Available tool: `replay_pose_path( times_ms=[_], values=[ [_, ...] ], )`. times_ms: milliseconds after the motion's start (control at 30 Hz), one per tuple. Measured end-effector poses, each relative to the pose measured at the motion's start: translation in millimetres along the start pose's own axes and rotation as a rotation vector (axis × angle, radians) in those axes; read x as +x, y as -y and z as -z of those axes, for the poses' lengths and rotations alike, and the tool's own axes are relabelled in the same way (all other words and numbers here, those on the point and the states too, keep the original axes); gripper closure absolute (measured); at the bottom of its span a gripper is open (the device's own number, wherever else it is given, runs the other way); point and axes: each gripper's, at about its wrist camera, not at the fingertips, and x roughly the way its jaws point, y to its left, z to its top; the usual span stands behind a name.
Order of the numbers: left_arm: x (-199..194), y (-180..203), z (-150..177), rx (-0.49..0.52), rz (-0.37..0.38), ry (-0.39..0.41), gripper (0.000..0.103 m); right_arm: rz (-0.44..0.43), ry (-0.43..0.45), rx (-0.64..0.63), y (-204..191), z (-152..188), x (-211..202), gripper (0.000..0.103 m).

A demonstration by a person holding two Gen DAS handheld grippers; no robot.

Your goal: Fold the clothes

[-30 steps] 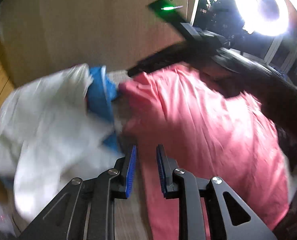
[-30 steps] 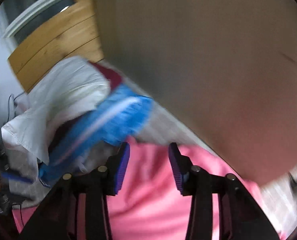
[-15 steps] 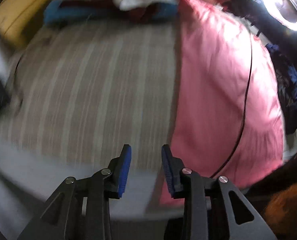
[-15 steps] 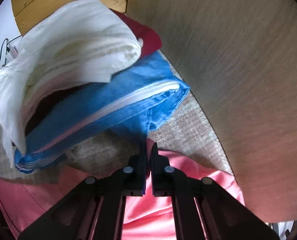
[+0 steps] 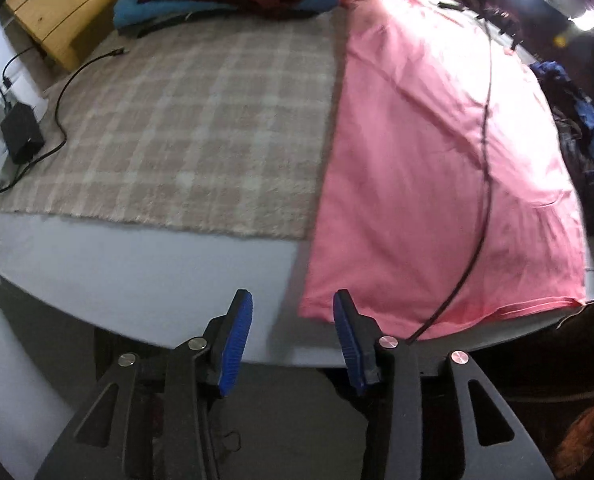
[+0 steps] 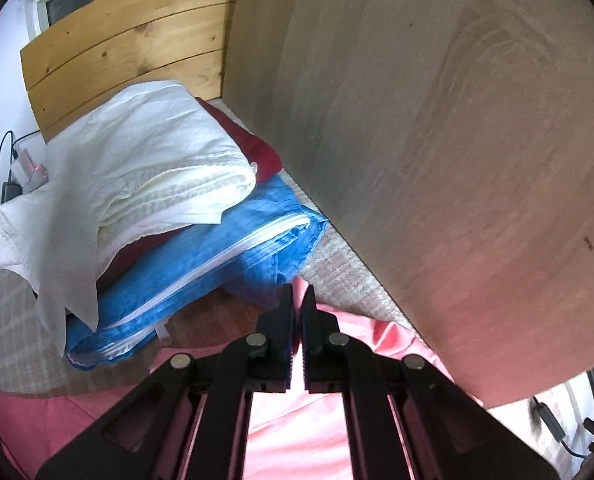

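A pink garment (image 5: 437, 168) lies spread flat over the right half of the bed. Its far corner (image 6: 311, 288) is pinched and raised by my right gripper (image 6: 299, 294), whose jaws are shut on the cloth. Pink fabric (image 6: 297, 432) hangs below those fingers. My left gripper (image 5: 293, 322) hovers over the bed's near edge, pointing steeply down. Its jaws are opening, and only grey sheet shows between them. The garment's near left corner (image 5: 313, 308) lies just beyond the right pad (image 5: 347, 336), untouched.
A pile of folded clothes (image 6: 137, 184), white over dark red over blue, sits by the wooden headboard (image 5: 57, 8). A plaid blanket (image 5: 197, 120) covers the bed's left half. A black cable (image 5: 485, 120) crosses the pink garment. A charger (image 5: 21, 136) lies left, dark clothes (image 5: 589, 140) right, and a wood panel (image 6: 457, 160) stands alongside.
My left gripper swung from the clothes pile back to the bed's near edge and its jaws widened. My right gripper closed on the pink corner and lifted it a little.
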Motion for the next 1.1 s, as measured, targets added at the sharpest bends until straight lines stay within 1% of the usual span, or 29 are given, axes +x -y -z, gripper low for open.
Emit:
replay_pose_path(
  times_ms=[33,67,100,133,167,200,233,267,300,400,533,633,667,800,900,933,1000,1067,1100],
  values=[
    [0.1,1.3,-1.5,0.003,0.003,0.006,0.061,0.001,0.006,-0.001,2.3,-5.1,3.0,0.100],
    [2.2,2.5,-3.6,0.009,-0.001,0.009,0.060,0.000,0.010,-0.003,-5.0,-20.0,10.4,0.100],
    [4.5,5.0,-3.8,0.012,0.006,0.008,0.060,0.000,0.015,-0.006,-8.9,-16.4,7.1,0.100],
    [6.7,7.5,-3.8,0.014,0.014,0.005,0.060,-0.001,0.020,-0.010,-9.9,-3.8,-1.3,0.100],
    [8.2,11.8,-6.7,0.019,0.025,0.004,0.062,-0.003,0.024,-0.011,-5.7,2.2,-14.5,0.100],
    [10.0,13.5,-7.8,0.022,0.026,0.001,0.063,-0.003,0.031,-0.012,-6.6,0.2,-20.8,0.100],
    [11.8,15.0,-8.7,0.024,0.025,-0.003,0.075,-0.005,0.041,-0.010,-4.5,-2.3,-24.2,0.100],
    [16.2,11.9,-14.4,0.029,0.036,-0.007,0.096,-0.010,0.047,-0.007,-4.4,-6.6,-23.2,0.100],
    [16.3,12.4,-13.5,0.034,0.043,-0.002,0.101,-0.013,0.051,-0.003,2.4,-1.9,-30.5,0.100],
    [12.8,12.9,-10.1,0.039,0.054,0.029,0.101,-0.025,0.054,0.012,6.8,-0.4,-28.9,0.100],
    [4.7,4.7,-8.4,0.000,0.102,0.065,0.101,-0.024,0.031,0.021,7.2,1.3,-11.9,0.100],
    [0.9,5.6,-10.1,-0.010,0.137,0.082,0.101,-0.024,0.017,0.034,11.9,6.6,-5.0,0.100],
    [-5.3,6.2,-9.7,0.000,0.161,0.092,0.101,-0.021,0.016,0.035,11.9,8.7,-3.6,0.100],
    [-31.9,34.1,-5.3,0.083,0.227,0.122,0.101,-0.005,0.038,0.039,16.6,22.0,-13.7,0.100],
    [-29.9,84.4,-25.6,0.147,0.279,0.124,0.101,0.024,0.067,0.089,43.4,44.4,-38.7,0.100],
    [-30.1,95.3,-23.8,0.166,0.312,0.113,0.101,0.038,0.080,0.112,54.8,54.8,-48.7,0.100],
    [-30.8,116.3,-19.3,0.204,0.380,0.089,0.101,0.064,0.061,0.160,73.5,76.9,-55.4,0.100],
    [-23.0,141.2,-8.5,0.274,0.418,0.027,0.099,0.091,0.034,0.208,91.5,99.2,-60.0,0.099],
    [-15.2,150.4,-5.5,0.300,0.396,-0.002,0.097,0.119,-0.007,0.229,98.5,108.6,-58.5,0.090]
  ],
)
